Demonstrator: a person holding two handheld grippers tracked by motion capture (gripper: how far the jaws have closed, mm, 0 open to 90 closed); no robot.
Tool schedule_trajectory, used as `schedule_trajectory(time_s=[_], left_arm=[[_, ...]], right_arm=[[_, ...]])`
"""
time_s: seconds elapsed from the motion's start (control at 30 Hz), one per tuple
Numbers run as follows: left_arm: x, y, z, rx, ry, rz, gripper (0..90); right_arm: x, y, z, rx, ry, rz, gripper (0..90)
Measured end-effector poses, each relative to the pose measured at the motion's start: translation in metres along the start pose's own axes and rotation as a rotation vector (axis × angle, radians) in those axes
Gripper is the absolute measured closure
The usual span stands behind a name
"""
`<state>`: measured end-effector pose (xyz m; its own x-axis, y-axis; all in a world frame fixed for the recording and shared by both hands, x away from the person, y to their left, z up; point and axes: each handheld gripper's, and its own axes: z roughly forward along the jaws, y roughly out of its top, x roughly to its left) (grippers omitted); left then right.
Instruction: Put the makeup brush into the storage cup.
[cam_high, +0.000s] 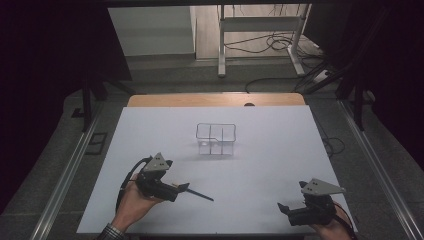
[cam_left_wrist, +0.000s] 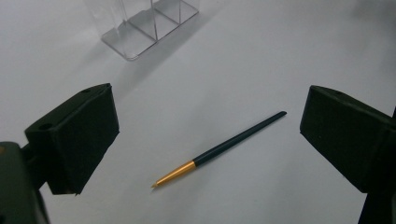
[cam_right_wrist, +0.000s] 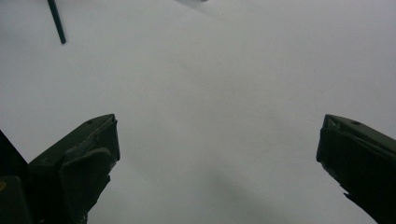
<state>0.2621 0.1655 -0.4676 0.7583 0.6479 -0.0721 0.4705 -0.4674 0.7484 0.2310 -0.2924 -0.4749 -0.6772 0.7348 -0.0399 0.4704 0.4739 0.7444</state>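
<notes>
table (cam_high: 260, 165): white sheet over a wooden top; i see a strip of bare wood along the far edge.
clear organiser (cam_high: 215, 139): transparent divided box, far of centre; it stands between the two grippers' reach, which i judge suits either hand.
brush (cam_left_wrist: 219, 149): slim dark handle with a gold ferrule, lying flat on the near left of the table, well apart from the organiser; in the left gripper view it lies between the jaws' line of sight, not touched.
left gripper (cam_high: 183, 188): i hold it low at near left, jaws spread wide either side of the brush; my judgement is that this lines it up for a pick.
right gripper (cam_high: 283, 207): near right, jaws apart over bare table, holding nothing; probably parked out of the way.
hard to make out: the brush tip is too fine to tell bristle from point; the organiser's inner walls blur through the clear plastic, and its top is cut off in the left gripper view; whether it holds anything i cannot tell.
</notes>
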Motion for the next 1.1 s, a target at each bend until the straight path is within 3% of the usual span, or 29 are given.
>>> schedule_trajectory(time_s=[0.57,0.77,1.1], left_arm=[[-0.001,0.020,0.022,0.041,-0.041,0.037,6.6],[0.000,0.024,0.031,0.085,-0.056,0.061,7.1],[-0.002,0.028,0.048,0.181,-0.067,0.135,9.5]], right_arm=[[0.000,0.000,0.001,0.011,0.007,-0.005,0.0],[0.000,-0.001,0.001,0.011,0.010,-0.004,0.0],[0.000,-0.001,0.002,0.013,0.015,-0.005,0.0]])
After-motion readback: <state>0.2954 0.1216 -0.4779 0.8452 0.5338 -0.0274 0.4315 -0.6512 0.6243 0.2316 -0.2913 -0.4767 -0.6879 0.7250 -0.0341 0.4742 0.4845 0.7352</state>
